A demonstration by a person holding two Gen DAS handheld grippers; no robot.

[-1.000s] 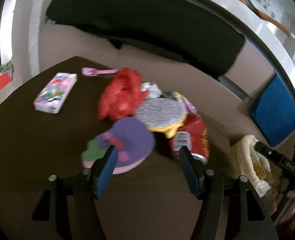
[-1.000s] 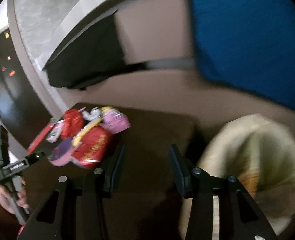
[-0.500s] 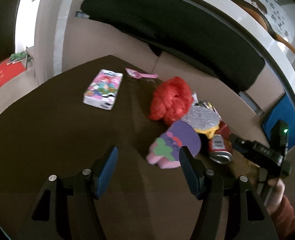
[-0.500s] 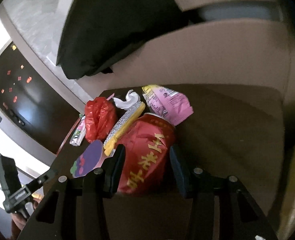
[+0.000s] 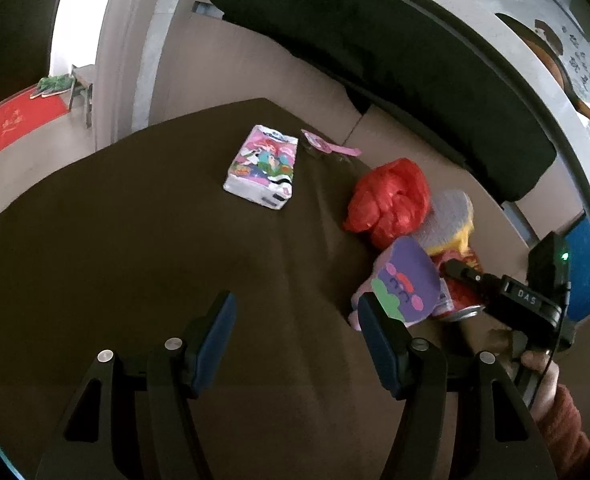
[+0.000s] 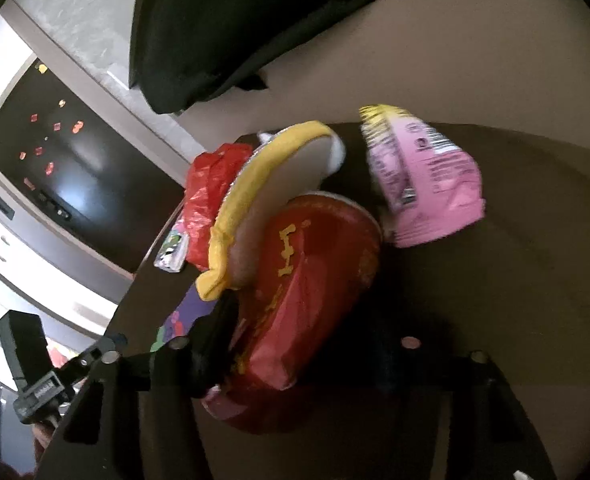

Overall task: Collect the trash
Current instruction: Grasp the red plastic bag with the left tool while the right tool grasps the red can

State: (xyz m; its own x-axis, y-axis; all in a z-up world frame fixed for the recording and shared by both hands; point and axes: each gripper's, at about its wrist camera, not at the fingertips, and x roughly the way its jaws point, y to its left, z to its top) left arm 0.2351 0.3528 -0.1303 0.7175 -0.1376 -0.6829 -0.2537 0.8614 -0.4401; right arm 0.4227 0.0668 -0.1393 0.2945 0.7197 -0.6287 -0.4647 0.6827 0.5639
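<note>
Dark surface (image 5: pixel 143 240) now fills the left view. Right gripper (image 6: pixel 295 340) has advanced, jaws closing around the red can (image 6: pixel 307 292) in the trash pile. Left gripper (image 5: pixel 295 332) hovers spread, angled downward, empty.

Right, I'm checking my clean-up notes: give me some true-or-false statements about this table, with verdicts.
1. The left claw grips the purple foam cutout. False: it is open and empty; the cutout lies on the dark brown table.
2. The colourful tissue pack lies apart from the trash pile. True.
3. The crumpled red plastic bag is on the floor. False: it is on the table.
4. The pink snack wrapper lies next to the red drink can. True.
</note>
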